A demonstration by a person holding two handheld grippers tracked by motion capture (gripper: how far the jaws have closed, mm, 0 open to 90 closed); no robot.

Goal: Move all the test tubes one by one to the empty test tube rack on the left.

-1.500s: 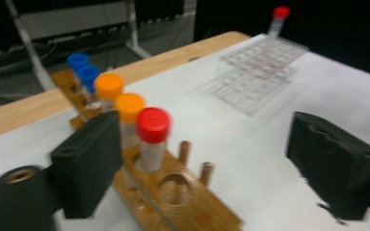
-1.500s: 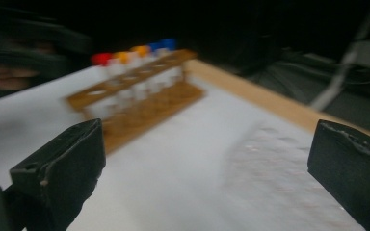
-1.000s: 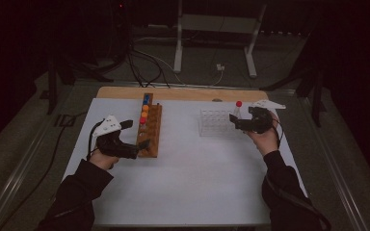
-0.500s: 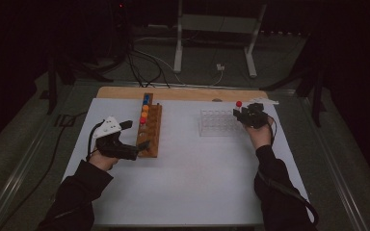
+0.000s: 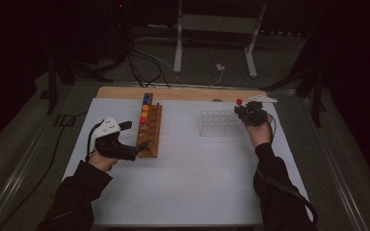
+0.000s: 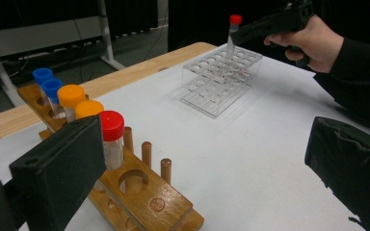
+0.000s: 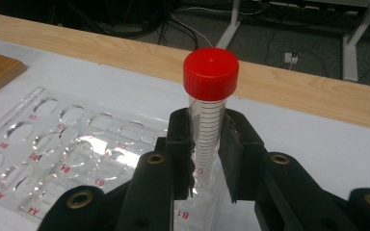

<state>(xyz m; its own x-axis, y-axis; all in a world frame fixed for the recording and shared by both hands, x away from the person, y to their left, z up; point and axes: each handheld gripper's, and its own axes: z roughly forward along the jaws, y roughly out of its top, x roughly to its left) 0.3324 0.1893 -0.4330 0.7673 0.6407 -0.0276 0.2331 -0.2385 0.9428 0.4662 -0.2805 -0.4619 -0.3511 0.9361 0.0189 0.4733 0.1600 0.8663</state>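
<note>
A red-capped clear tube (image 7: 210, 72) stands upright at the right end of the clear plastic rack (image 5: 217, 122). My right gripper (image 7: 207, 144) is shut on it just below the cap; its jaws have just been closing and the pads press both sides. In the high view this gripper (image 5: 239, 109) sits at the rack's far right corner. My left gripper (image 5: 135, 136) is open beside the wooden rack (image 5: 149, 130), which holds blue, orange and red-capped tubes (image 6: 111, 126). In the left gripper view my left gripper (image 6: 207, 173) has nothing between its jaws.
A white sheet (image 5: 197, 183) covers the table, with a wooden strip (image 5: 183, 94) along the far edge. The wooden rack has bare pegs (image 6: 146, 151) and an unfilled hole near its front end. Cables and a metal stand (image 5: 178, 43) lie beyond the table.
The right gripper has moved left up to the red-capped tube at the rack's end and closed on it. The tube has stayed in place. The left hand has kept still.
</note>
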